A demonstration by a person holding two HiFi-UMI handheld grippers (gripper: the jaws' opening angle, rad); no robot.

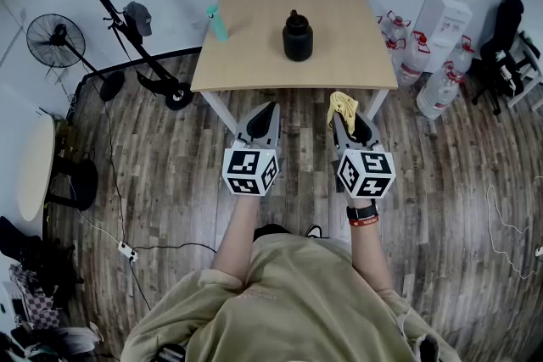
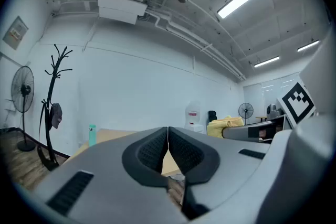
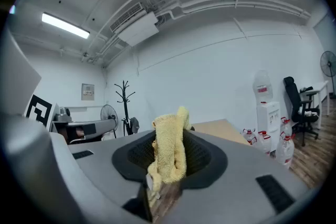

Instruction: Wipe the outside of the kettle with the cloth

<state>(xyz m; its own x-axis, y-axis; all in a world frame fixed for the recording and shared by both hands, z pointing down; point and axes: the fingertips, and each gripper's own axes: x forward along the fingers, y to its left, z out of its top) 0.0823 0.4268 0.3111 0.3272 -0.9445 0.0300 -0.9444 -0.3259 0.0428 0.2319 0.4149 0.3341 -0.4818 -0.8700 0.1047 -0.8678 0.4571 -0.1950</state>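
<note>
A black kettle [image 1: 298, 36] stands upright near the middle of the wooden table [image 1: 339, 64]. My right gripper [image 1: 344, 116] is shut on a yellow cloth [image 1: 342, 106], held short of the table's front edge. In the right gripper view the yellow cloth [image 3: 169, 153] hangs pinched between the jaws. My left gripper [image 1: 272, 108] is shut with nothing in it, level with the right one and below the table's front edge. The left gripper view shows its jaws [image 2: 168, 136] pressed together, and the cloth [image 2: 227, 125] off to the right.
A teal bottle [image 1: 218, 24] stands at the table's left edge. A coat stand [image 1: 110, 8] and a fan [image 1: 56, 40] are at the left. A water dispenser [image 1: 443, 8] with several water jugs [image 1: 441, 89] and a black chair [image 1: 501, 42] are at the right. Cables [image 1: 119, 243] lie on the wood floor.
</note>
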